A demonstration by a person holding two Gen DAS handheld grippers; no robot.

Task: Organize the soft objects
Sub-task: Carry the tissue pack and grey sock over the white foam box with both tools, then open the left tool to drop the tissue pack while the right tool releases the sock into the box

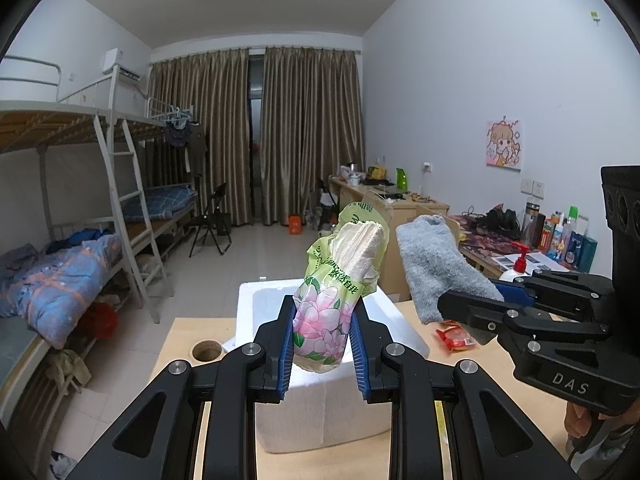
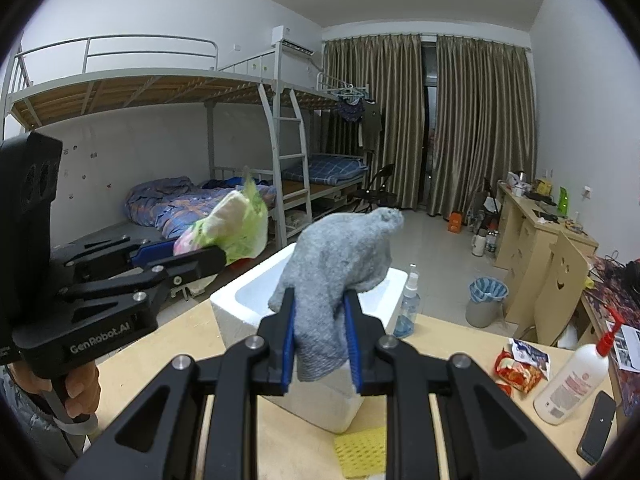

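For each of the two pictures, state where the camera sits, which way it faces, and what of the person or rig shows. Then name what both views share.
Left wrist: on the left gripper, facing its tissue pack; right gripper at right.
Right wrist: on the right gripper, facing its grey sock; left gripper and hand at left.
Shared: foam box, curtains, bunk beds.

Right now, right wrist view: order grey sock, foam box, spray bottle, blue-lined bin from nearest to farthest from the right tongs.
1. Grey sock, clamped in the right tongs.
2. Foam box, directly beneath and ahead.
3. Spray bottle, right of the box on the table.
4. Blue-lined bin, on the floor beyond.
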